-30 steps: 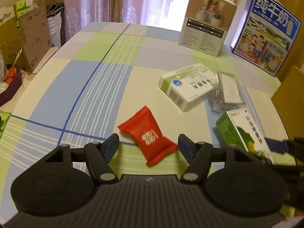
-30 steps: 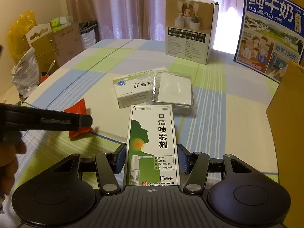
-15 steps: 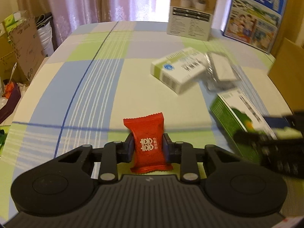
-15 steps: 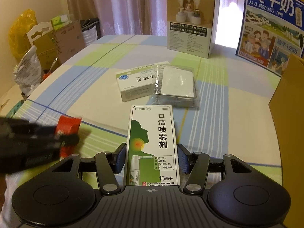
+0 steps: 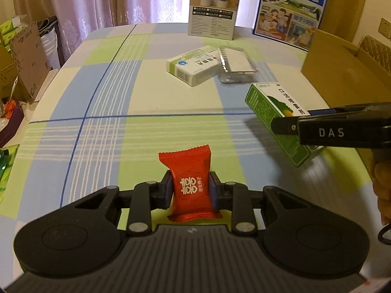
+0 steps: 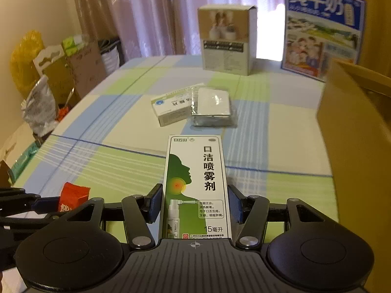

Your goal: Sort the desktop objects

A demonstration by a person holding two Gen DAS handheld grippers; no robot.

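**Ana:** Checked cloth is covering the tabletop (image 5: 122, 97), and the left gripper (image 5: 190, 190) is closing its fingers (image 5: 166, 188) snugly on the red candy packet (image 5: 189, 183). Right gripper (image 6: 194, 204) is clamping the green spray box (image 6: 195, 183).

**Ben:** Both should be travelling steady towards the cardboard box (image 5: 342, 68), right of the fingers, without squeezing harder. Only the right view is showing the spray box's printed face; the left is showing its side.
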